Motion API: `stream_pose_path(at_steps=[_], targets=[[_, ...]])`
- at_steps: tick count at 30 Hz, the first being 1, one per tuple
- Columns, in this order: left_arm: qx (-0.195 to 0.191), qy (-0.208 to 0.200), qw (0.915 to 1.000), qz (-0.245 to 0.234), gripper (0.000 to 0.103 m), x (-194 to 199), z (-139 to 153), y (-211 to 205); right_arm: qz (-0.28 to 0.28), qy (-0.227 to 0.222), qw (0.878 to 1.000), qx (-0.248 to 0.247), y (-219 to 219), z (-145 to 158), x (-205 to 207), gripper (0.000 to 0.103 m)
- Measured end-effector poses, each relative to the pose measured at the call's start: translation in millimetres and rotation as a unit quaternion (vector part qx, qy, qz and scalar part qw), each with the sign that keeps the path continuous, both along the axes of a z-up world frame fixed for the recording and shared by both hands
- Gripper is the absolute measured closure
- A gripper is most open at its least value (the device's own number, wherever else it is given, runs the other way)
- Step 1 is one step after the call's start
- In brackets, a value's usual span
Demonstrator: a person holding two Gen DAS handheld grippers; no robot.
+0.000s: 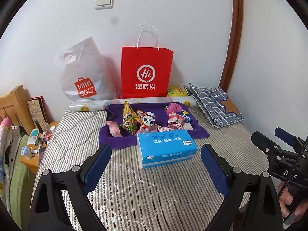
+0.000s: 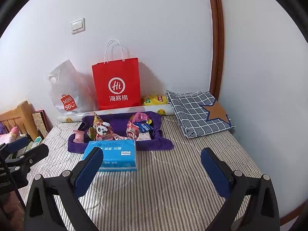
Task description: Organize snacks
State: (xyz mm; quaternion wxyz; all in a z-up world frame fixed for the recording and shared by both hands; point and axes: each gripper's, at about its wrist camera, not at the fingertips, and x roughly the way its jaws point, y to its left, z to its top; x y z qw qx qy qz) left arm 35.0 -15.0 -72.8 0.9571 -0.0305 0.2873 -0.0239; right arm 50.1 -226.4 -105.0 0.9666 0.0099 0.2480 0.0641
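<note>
Snacks (image 1: 152, 122): crinkly foil packets heaped on purple cloth (image 1: 115, 140), beyond left tool (image 1: 156, 165) and right tool (image 2: 152, 165); both spread apart, nothing gripped.

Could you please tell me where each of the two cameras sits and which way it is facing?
Left wrist: on the left gripper, open, angled down over the striped bed at the blue tissue pack; the right gripper and some fingers show at right.
Right wrist: on the right gripper, open, same heading; the tissue pack sits left of centre.
Shared: tissue pack, purple cloth with snacks, red bag.
</note>
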Motion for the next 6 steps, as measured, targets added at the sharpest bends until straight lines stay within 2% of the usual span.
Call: stream_pose_path(at_steps=[6], targets=[[0.000, 0.005, 1.0000, -0.001, 0.009, 2.6, -2.1, 1.1, 0.003, 0.000, 1.000, 0.001, 1.6, -2.4, 2.7, 0.001]])
